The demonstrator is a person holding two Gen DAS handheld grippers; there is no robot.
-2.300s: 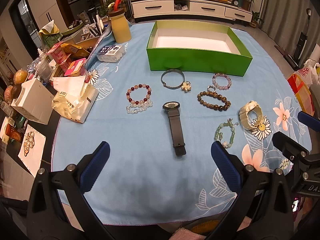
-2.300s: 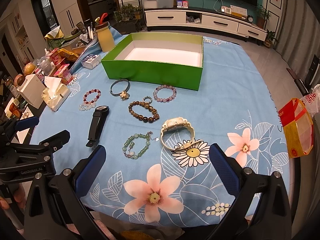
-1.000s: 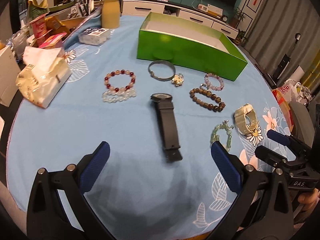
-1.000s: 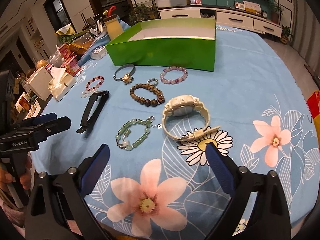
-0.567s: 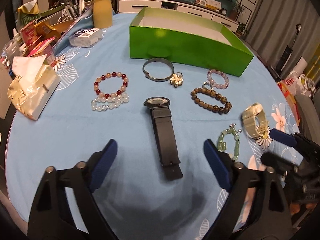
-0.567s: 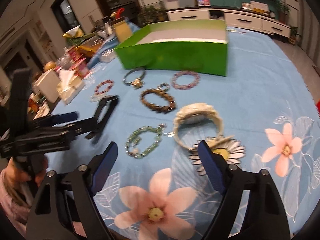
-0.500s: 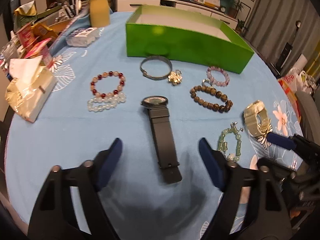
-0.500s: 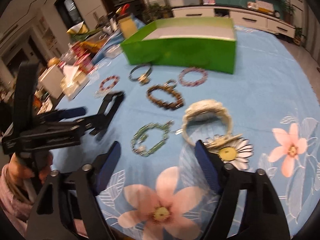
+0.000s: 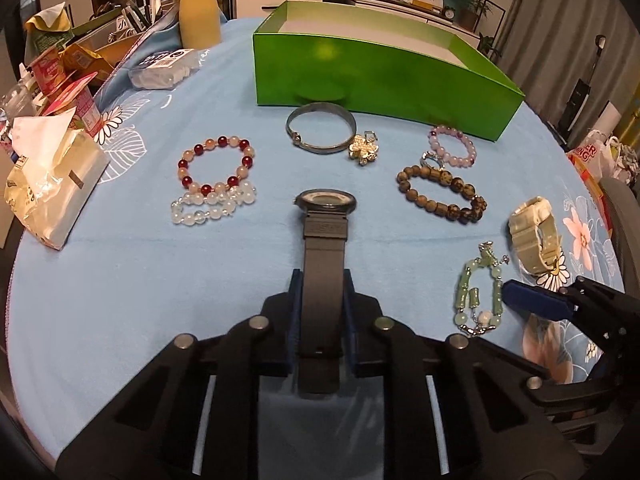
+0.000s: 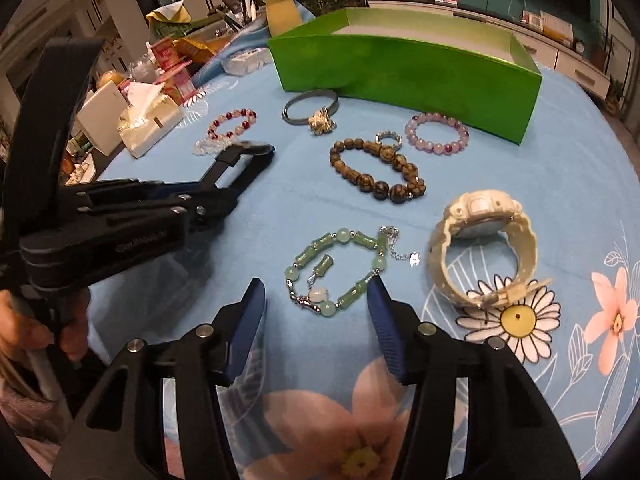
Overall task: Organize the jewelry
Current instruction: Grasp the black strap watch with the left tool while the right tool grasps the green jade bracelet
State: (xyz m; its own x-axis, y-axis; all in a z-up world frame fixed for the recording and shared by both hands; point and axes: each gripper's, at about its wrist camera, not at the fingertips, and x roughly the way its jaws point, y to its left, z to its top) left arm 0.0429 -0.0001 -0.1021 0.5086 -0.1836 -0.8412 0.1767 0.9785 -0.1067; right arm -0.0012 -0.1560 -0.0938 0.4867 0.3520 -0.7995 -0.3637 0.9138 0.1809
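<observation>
The left claw [image 9: 320, 320] has just been closing and now grips the strap of a black watch [image 9: 324, 240], its blue pads pressed against both edges of the band. The watch lies flat on the bench [image 9: 120, 280], which is covered by a light blue cloth printed with flowers. The watch face points toward twelve o'clock from the claw.

The right claw [image 10: 316, 304] has also just been closing. Its jaws stand part-way apart around the near end of a green bead bracelet [image 10: 340, 264]. The right pad [image 10: 380, 312] touches the bracelet's edge, while the left pad stands clear, so nothing is gripped yet.

From the left claw, a red and pink bead bracelet [image 9: 216, 166] lies at about eleven o'clock, touching a clear bead bracelet [image 9: 212, 206] just below it. A metal bangle [image 9: 320, 128] with a gold flower charm [image 9: 363, 150] lies at twelve o'clock. A brown bead bracelet [image 9: 440, 194] lies at about one o'clock, and a lilac bead bracelet [image 9: 452, 146] just beyond it. A cream watch [image 9: 536, 236] stands on its edge at about two o'clock.

Beyond the jewelry, at twelve o'clock, sits an open green box [image 9: 380, 68] with a white inside. A pack of tissues [image 9: 48, 184] lies at about ten o'clock near the bench edge.
</observation>
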